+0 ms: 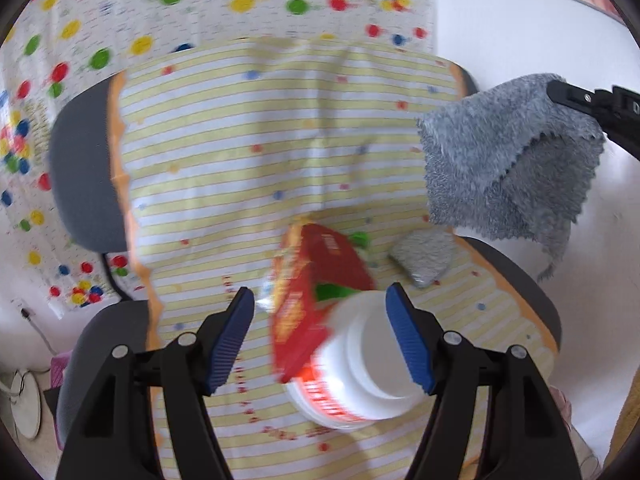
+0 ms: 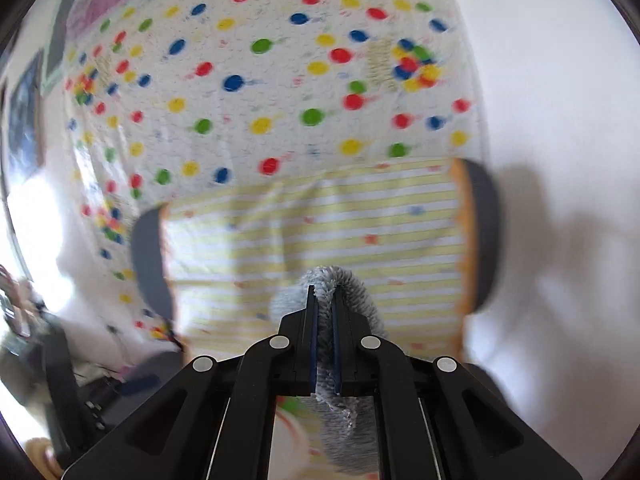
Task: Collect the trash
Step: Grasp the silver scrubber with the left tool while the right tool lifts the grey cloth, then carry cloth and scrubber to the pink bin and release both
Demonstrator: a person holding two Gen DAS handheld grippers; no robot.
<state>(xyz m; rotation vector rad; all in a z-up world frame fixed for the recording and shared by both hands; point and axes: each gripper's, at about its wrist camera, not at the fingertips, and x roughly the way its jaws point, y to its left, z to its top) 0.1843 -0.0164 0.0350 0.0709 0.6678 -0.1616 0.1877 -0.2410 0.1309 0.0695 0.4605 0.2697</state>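
Note:
A white instant-noodle cup with a peeled-back red lid lies on its side on the striped table. My left gripper is open around it: the right pad sits next to the cup wall and the left pad stands well apart from it. Something green shows behind the lid. My right gripper is shut on a fluffy grey cloth. In the left wrist view that cloth hangs in the air at the upper right from a black finger.
The round table has a yellow-striped cover with orange edging and dark grey rims. A small folded grey pad lies right of the cup. A sheet with coloured dots hangs behind, with white wall to the right.

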